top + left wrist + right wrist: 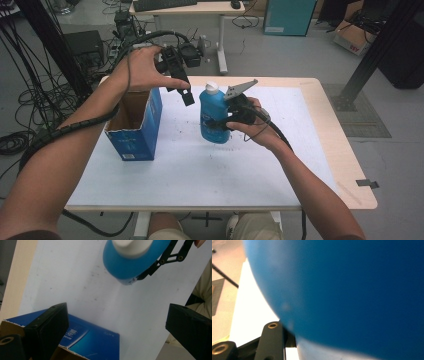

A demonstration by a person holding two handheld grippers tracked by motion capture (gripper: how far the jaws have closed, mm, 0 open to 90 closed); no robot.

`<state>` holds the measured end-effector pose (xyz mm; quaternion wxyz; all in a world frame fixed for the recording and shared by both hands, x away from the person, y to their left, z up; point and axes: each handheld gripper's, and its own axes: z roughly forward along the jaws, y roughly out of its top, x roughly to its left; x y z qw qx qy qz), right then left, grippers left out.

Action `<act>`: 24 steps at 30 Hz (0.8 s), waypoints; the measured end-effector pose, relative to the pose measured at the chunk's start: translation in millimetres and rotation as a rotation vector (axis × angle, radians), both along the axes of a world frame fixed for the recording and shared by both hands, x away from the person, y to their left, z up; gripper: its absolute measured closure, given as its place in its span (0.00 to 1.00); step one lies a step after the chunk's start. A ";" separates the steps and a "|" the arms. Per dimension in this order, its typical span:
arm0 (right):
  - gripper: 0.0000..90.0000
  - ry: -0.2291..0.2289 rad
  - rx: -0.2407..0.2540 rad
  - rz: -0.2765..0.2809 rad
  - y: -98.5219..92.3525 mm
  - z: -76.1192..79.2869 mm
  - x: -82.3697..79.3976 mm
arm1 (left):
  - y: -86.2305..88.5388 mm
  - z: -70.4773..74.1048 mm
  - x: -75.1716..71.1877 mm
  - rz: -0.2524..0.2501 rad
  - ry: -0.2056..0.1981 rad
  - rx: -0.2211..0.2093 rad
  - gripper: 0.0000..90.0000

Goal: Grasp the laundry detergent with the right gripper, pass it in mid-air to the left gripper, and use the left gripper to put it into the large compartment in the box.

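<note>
A blue bottle [212, 120] with a white cap [212, 88] stands upright over the middle of the white table [200, 170]. My right gripper [219, 125] is shut on its body from the right. Whether its base touches the table I cannot tell. In the right gripper view the bottle's blue side [352, 295] sits right up against the camera. An open blue carton [136, 125] stands at the table's left. My left gripper [187, 95] hangs open and holds nothing, between the carton's top and the bottle's cap. Past its own jaws [117, 325] lie the carton [97, 340] and the bottle [127, 267].
The table's bare wood rim [330, 125] runs along the right side. Cables [30, 110] lie on the floor at the left. A second desk [190, 10] stands behind, with a black frame post [370, 55] at the back right. The person's knees [210, 227] are at the front edge.
</note>
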<state>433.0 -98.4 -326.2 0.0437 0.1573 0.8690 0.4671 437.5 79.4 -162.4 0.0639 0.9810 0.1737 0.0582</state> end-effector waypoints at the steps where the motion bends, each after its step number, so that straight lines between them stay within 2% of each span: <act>1: 0.49 -0.002 0.000 0.008 2.4 0.4 -0.3 | -0.5 0.0 -1.7 -0.012 -0.001 0.003 0.06; 7: 0.49 -0.011 0.003 0.067 19.4 0.5 -2.1 | -2.5 -0.5 -8.9 -0.067 0.010 0.011 0.06; 8: 0.49 -0.009 0.001 0.072 21.1 0.3 -2.6 | -2.7 -0.2 -8.8 -0.090 0.014 0.034 0.06; 12: 0.49 -0.026 0.001 0.102 29.5 -0.7 -3.7 | -2.8 -1.4 -11.9 -0.105 0.022 0.033 0.06; 15: 0.49 -0.014 -0.001 0.113 33.2 -0.2 -5.8 | -3.2 -1.0 -13.9 -0.117 0.035 0.031 0.06; 17: 0.49 -0.031 0.004 0.138 37.8 0.5 -7.0 | -4.7 0.2 -15.0 -0.151 0.035 0.044 0.06; 20: 0.49 -0.025 0.006 0.156 42.2 3.1 -11.4 | -5.4 -0.6 -17.9 -0.141 0.048 0.037 0.06; 24: 0.48 -0.040 0.013 0.183 46.4 6.6 -15.2 | -7.0 -2.0 -20.2 -0.164 0.067 0.044 0.06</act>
